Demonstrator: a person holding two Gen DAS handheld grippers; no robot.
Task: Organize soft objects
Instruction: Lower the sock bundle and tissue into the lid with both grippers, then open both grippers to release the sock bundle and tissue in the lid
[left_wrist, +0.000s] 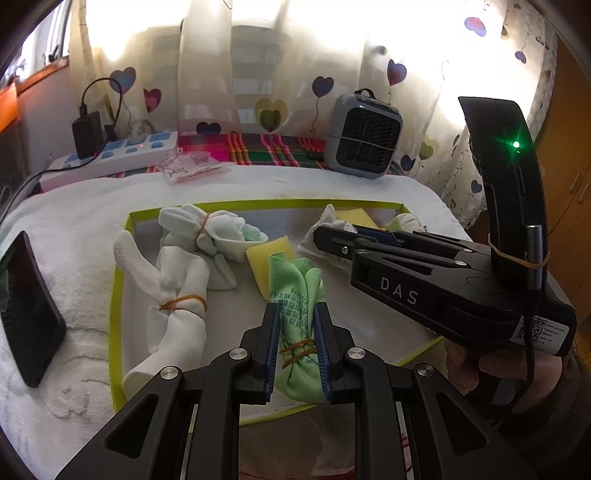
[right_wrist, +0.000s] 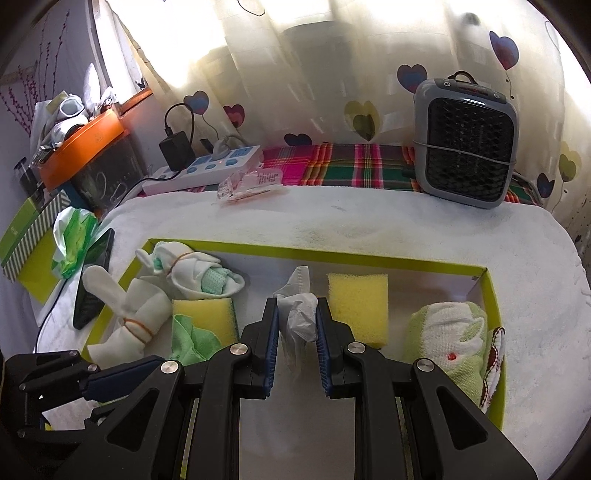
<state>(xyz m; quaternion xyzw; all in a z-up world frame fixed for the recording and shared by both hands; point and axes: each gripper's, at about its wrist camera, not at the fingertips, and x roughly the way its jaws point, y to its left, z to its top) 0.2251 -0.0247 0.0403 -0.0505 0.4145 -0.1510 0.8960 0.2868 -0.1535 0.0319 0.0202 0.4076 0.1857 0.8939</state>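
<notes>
Green microfiber cloth (left_wrist: 295, 314), rubber-banded, lies in the lime-rimmed tray (left_wrist: 117, 258) clamped by the left gripper (left_wrist: 295, 325), yellow sponge (left_wrist: 260, 260) touching behind, white sock bundles (left_wrist: 177, 295) beside; right gripper (right_wrist: 297, 317) clamps a crumpled plastic bag (right_wrist: 297, 314) mid-tray.

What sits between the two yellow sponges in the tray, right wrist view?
The white plastic bag, standing between the right gripper fingers, with bare tray floor around it. The left sponge and right sponge flank it.
</notes>
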